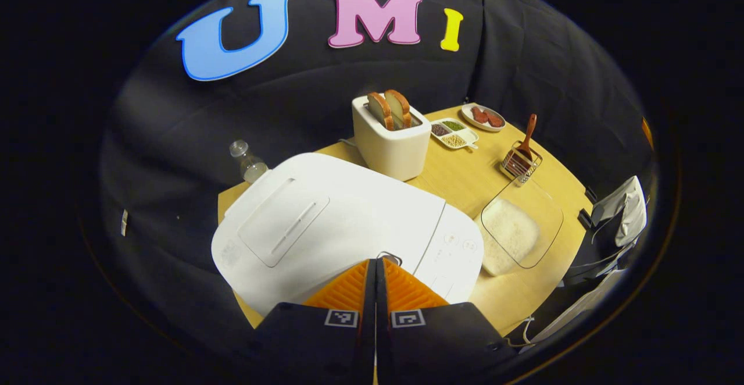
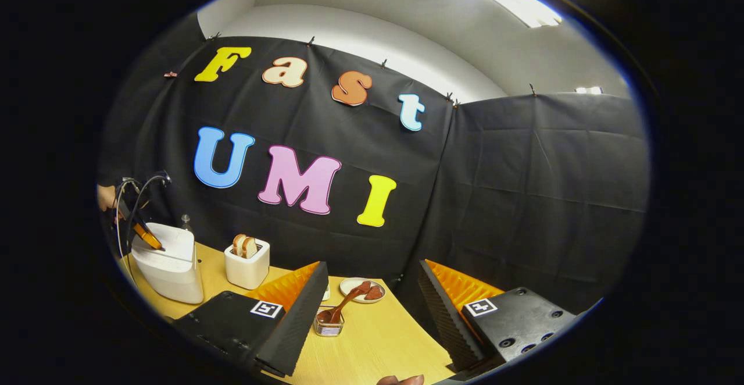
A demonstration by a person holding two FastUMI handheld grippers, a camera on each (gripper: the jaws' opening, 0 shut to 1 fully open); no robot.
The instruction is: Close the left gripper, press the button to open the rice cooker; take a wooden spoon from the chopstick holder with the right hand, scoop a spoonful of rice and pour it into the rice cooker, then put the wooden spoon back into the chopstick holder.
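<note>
Rice cooker: white rice cooker (image 1: 343, 222) sits at the near-left part of the wooden table (image 1: 465, 181), lid down; in the right gripper view it stands at the far left (image 2: 168, 263).
Left gripper: left gripper (image 1: 376, 264) has its 2 fingers pressed together, tips at the front edge of the cooker's lid, right by the small button (image 1: 390, 256); whether they touch it cannot be told. From the right gripper view it (image 2: 152, 242) slants down onto the cooker top, held by a hand (image 2: 106, 197) at the frame's edge.
Right gripper: right gripper (image 2: 372, 283) is spread wide with nothing between its fingers, hanging above the table.
Wooden spoon: wooden spoon (image 1: 527, 135) stands tilted in the chopstick holder (image 1: 520, 164), a wire basket toward the table's right side; in the right gripper view the spoon (image 2: 343, 306) and holder (image 2: 329, 324) lie low between the spread fingers, farther off.
Rice: clear tray of rice (image 1: 514, 231) lies just right of the cooker, near the holder.
Other things: toaster (image 1: 390, 138) with 2 bread slices behind the cooker; divided dish (image 1: 454, 133) of grains beside it; plate (image 1: 483, 117) with reddish pieces at the far edge; clear bottle (image 1: 247, 161) behind the cooker's left corner.
</note>
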